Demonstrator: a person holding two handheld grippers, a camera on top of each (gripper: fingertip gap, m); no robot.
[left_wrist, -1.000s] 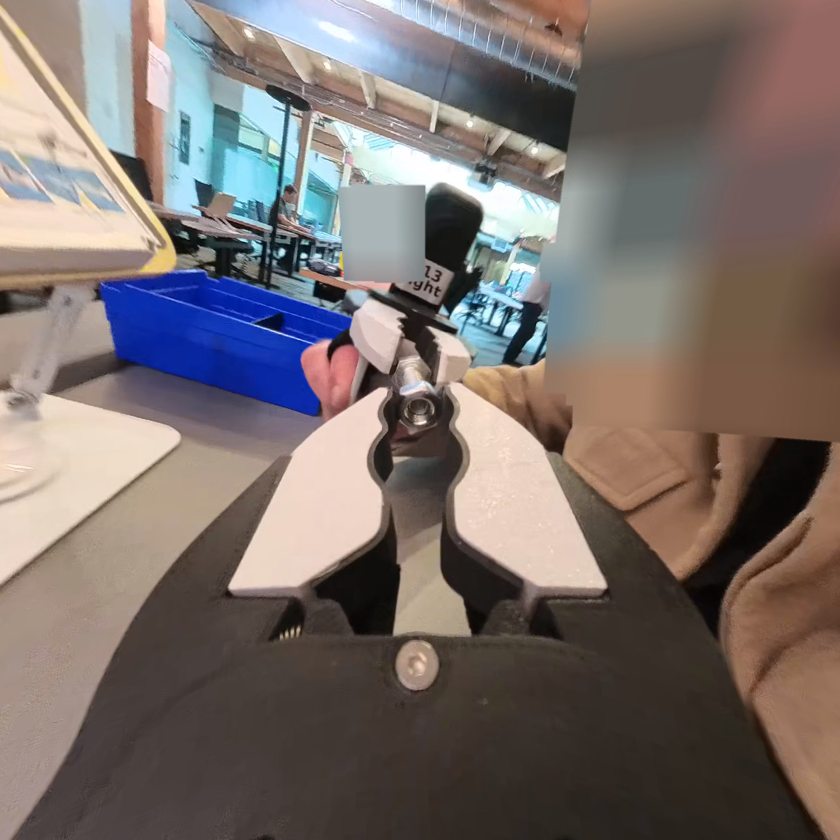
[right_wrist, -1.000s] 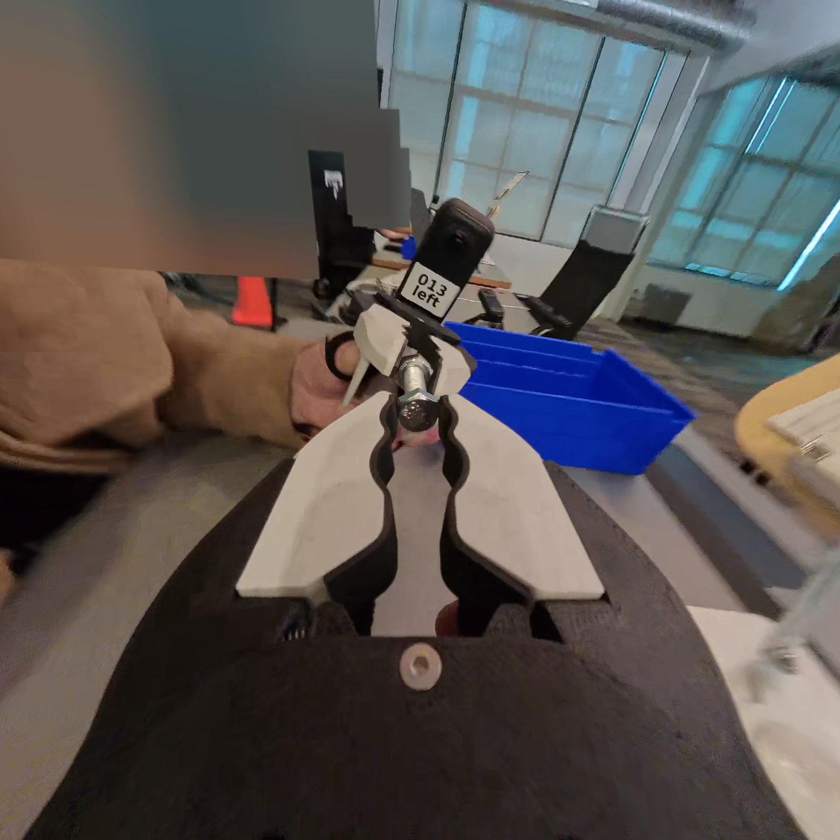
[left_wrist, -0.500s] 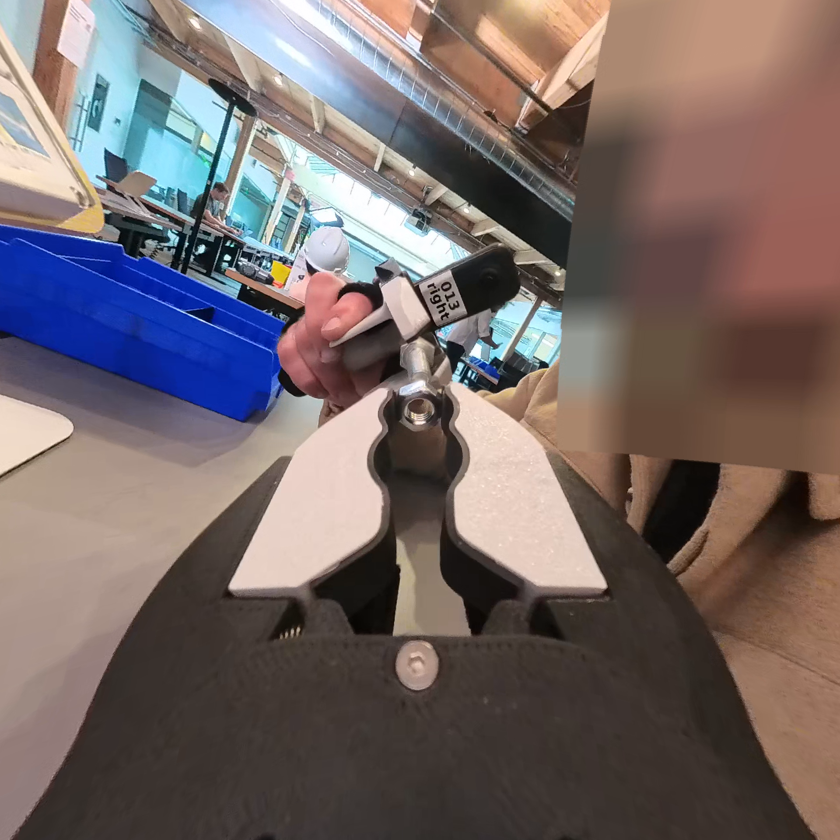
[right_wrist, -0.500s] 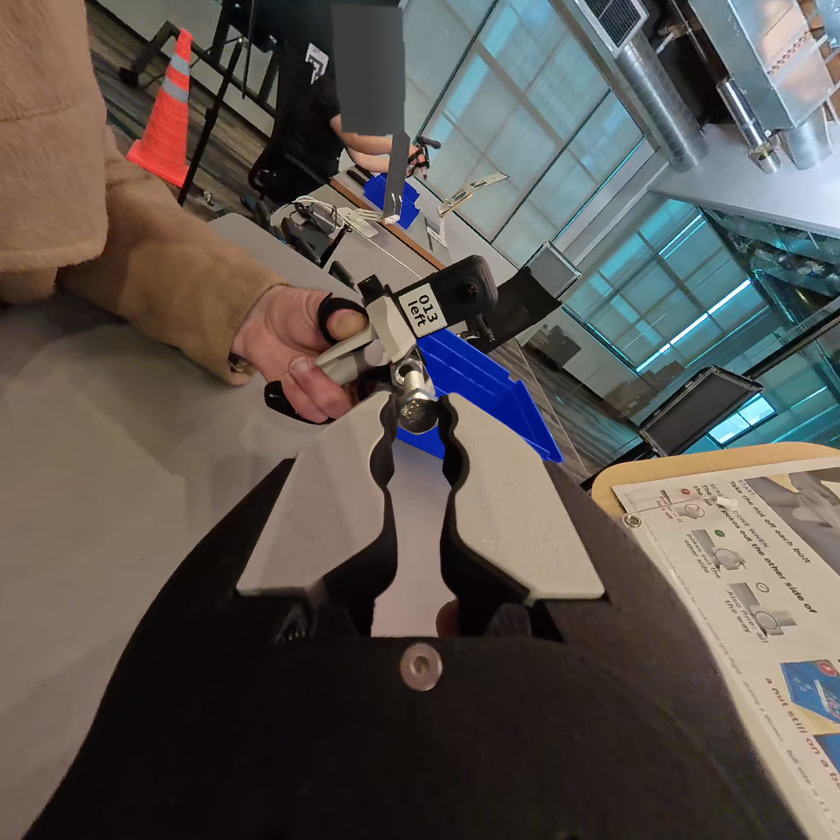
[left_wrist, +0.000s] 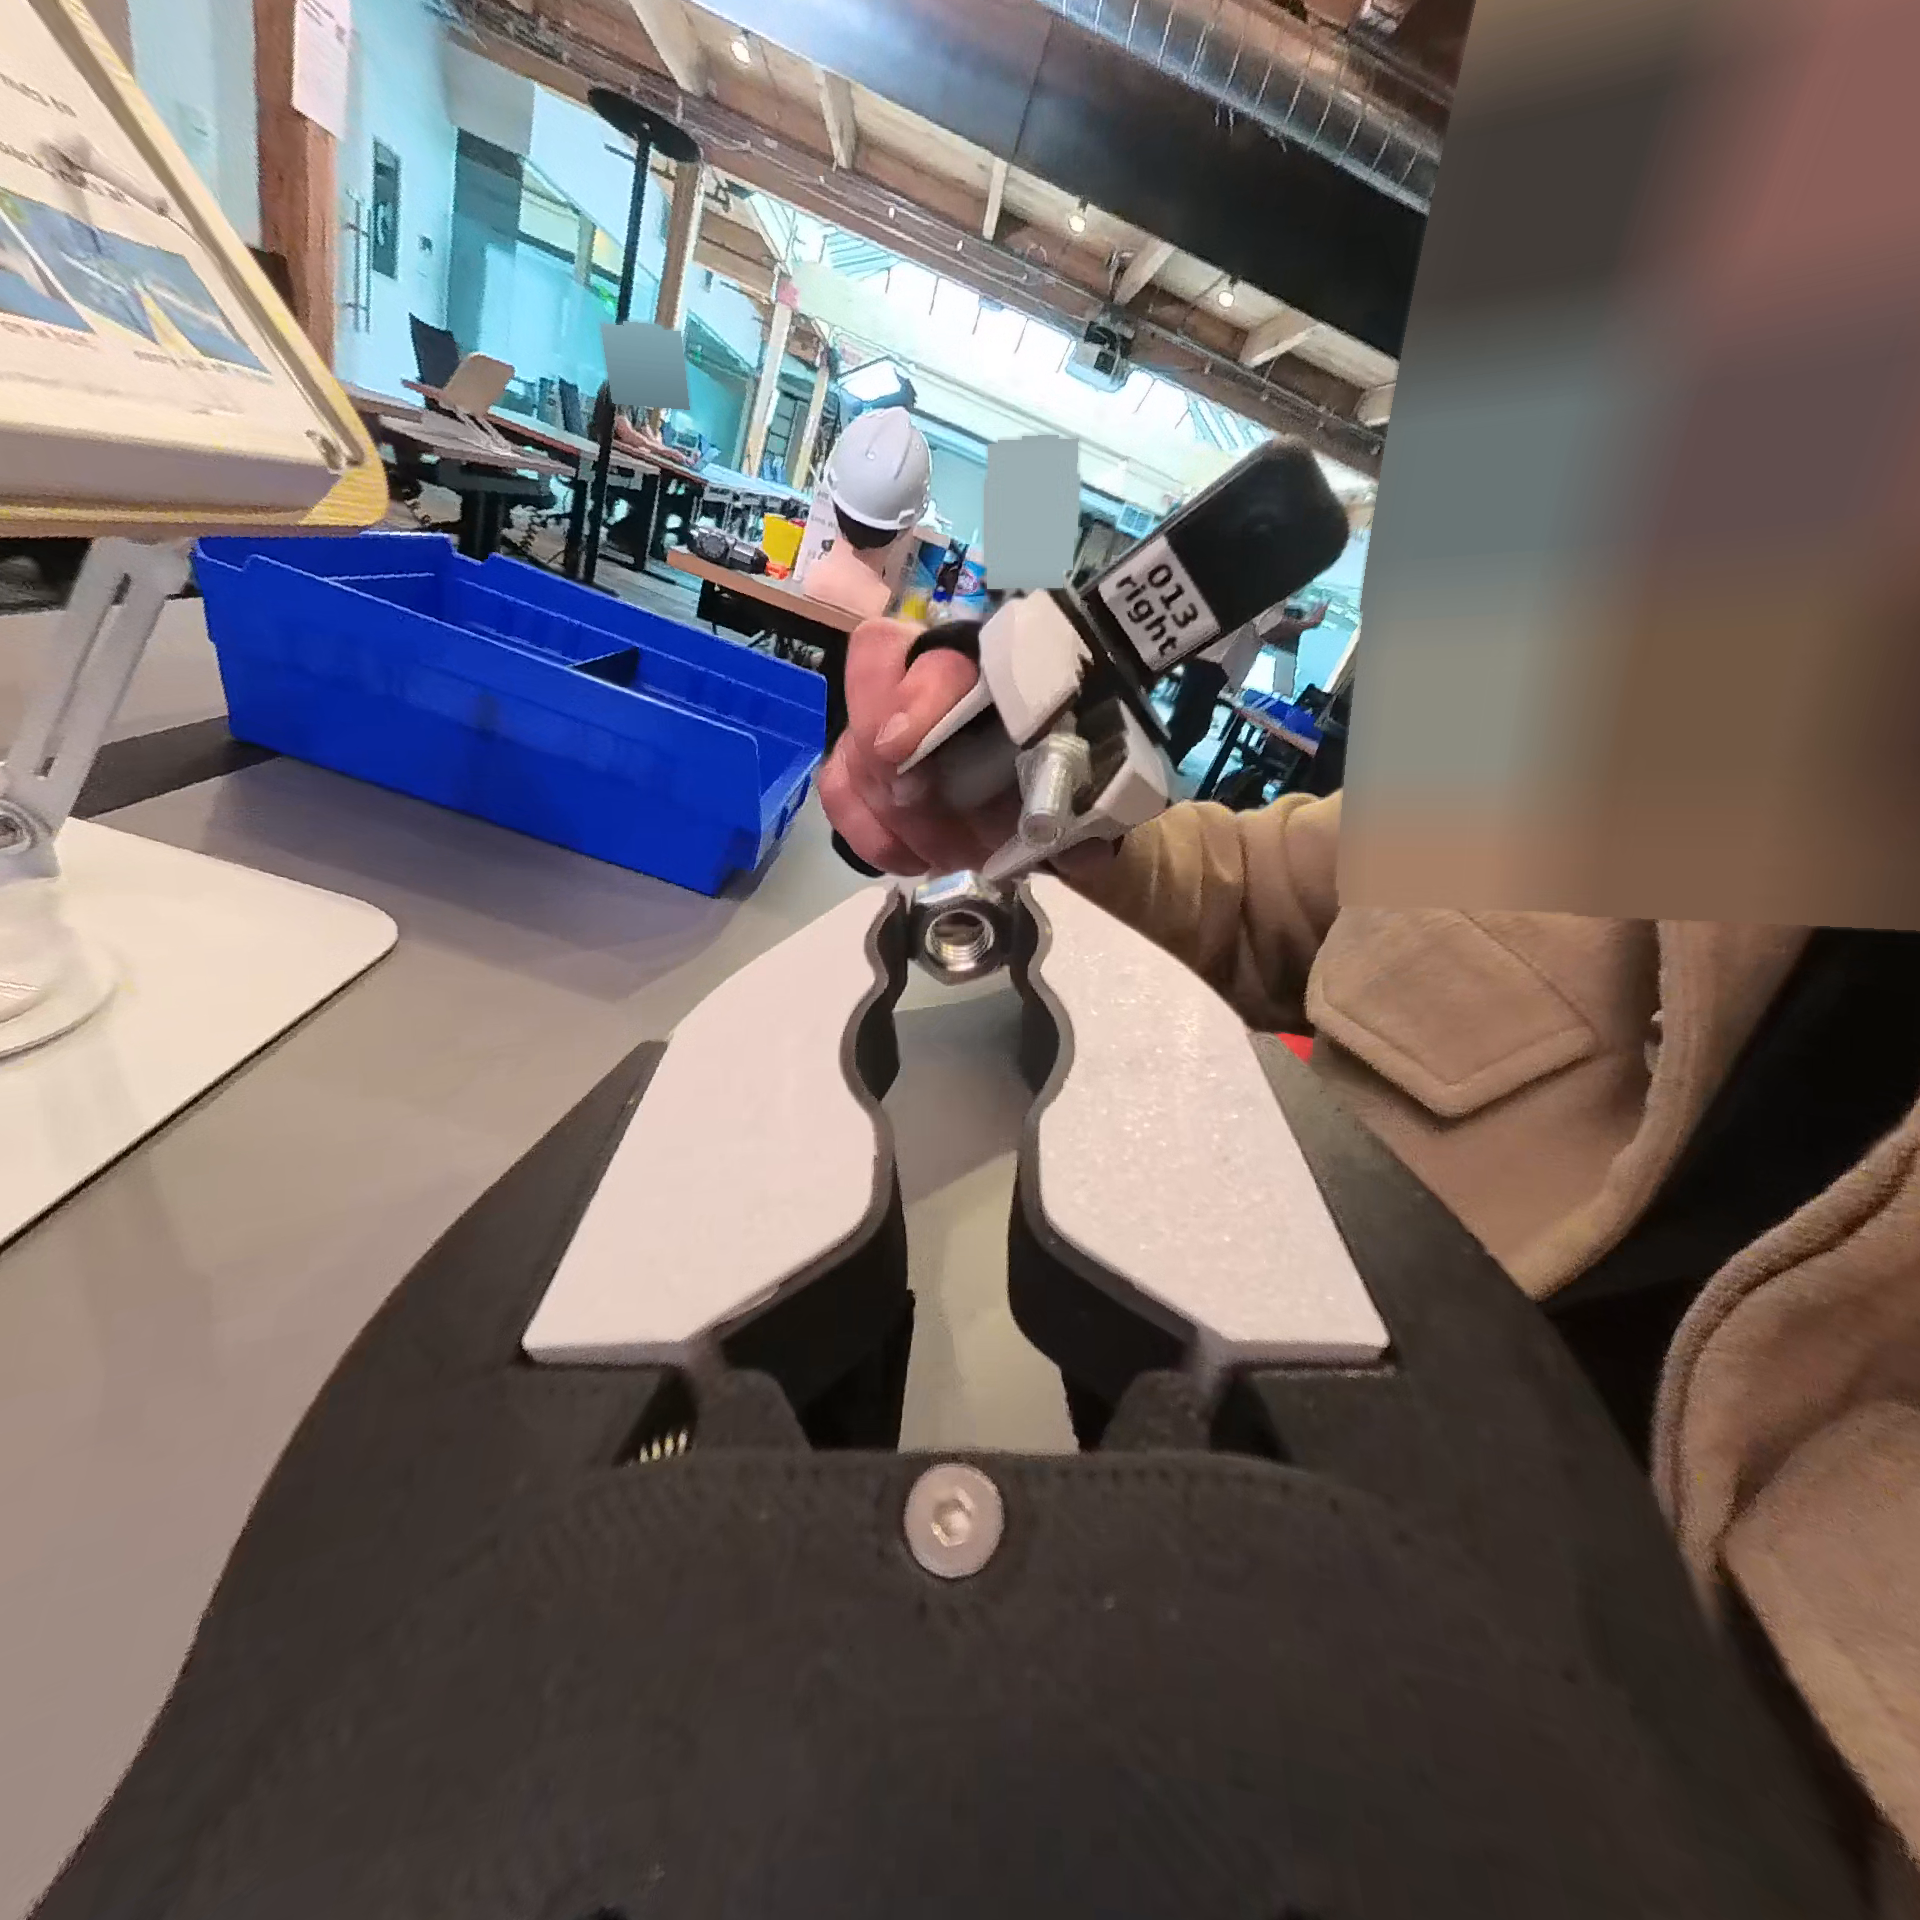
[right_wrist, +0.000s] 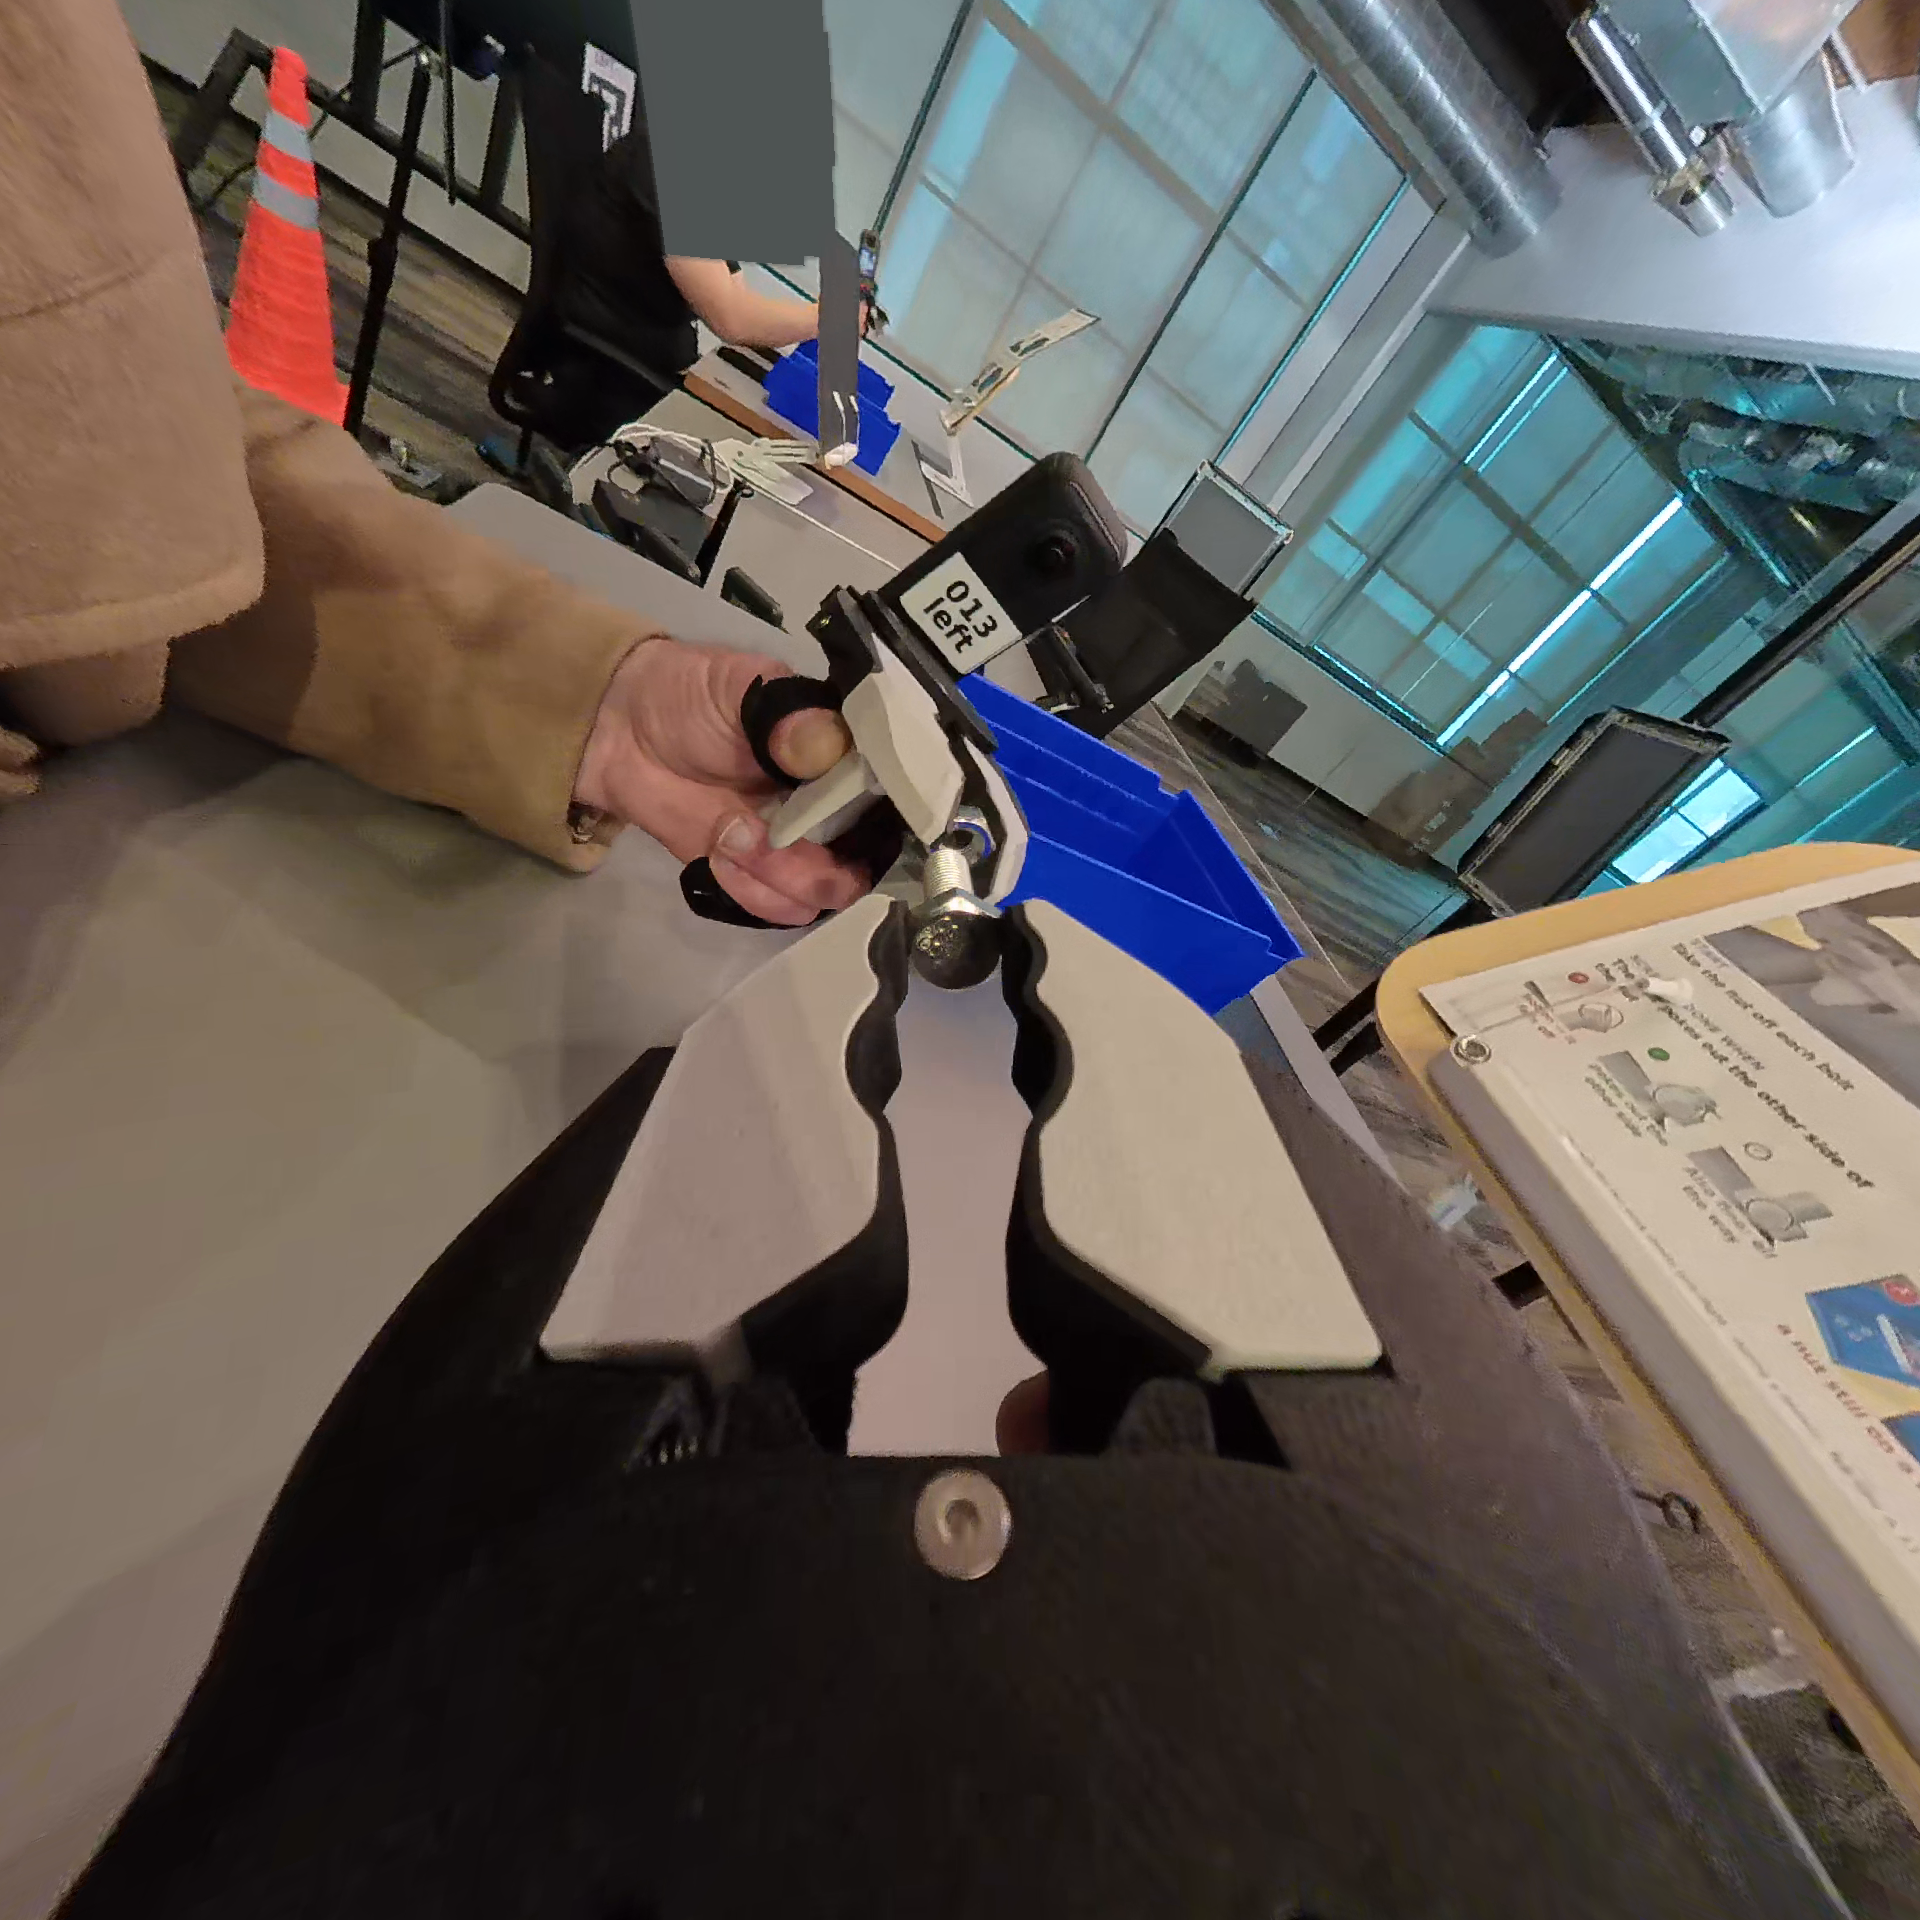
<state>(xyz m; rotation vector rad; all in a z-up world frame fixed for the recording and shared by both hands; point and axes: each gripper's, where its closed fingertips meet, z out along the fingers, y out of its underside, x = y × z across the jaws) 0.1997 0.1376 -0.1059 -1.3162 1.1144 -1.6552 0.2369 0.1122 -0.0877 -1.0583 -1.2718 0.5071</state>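
My left gripper (left_wrist: 956, 914) is shut on a silver hex nut (left_wrist: 956, 940) at its fingertips; the nut's threaded hole faces the camera and looks empty. My right gripper (right_wrist: 951, 935) is shut on the head of a silver bolt (right_wrist: 951, 940). The bolt's threaded shank points up toward the left gripper (right_wrist: 966, 842). In the left wrist view the right gripper (left_wrist: 1049, 831) holds the bolt (left_wrist: 1049, 779) tilted. Its thread end is just above and right of the nut. A hand holds each gripper above the grey table (left_wrist: 312, 1299).
A blue bin (left_wrist: 499, 707) stands on the table behind the grippers; it also shows in the right wrist view (right_wrist: 1122, 862). An instruction board (right_wrist: 1714, 1195) on a stand with a white base (left_wrist: 208, 987) is beside them. A beige sleeve (left_wrist: 1455, 1039) is close. Spacing between my two grippers at the tips: around 6 cm.
The bolt sat in line behind the nut; now it is tilted and offset up and right of it. Both grippers have rolled and shifted, still shut on their parts.
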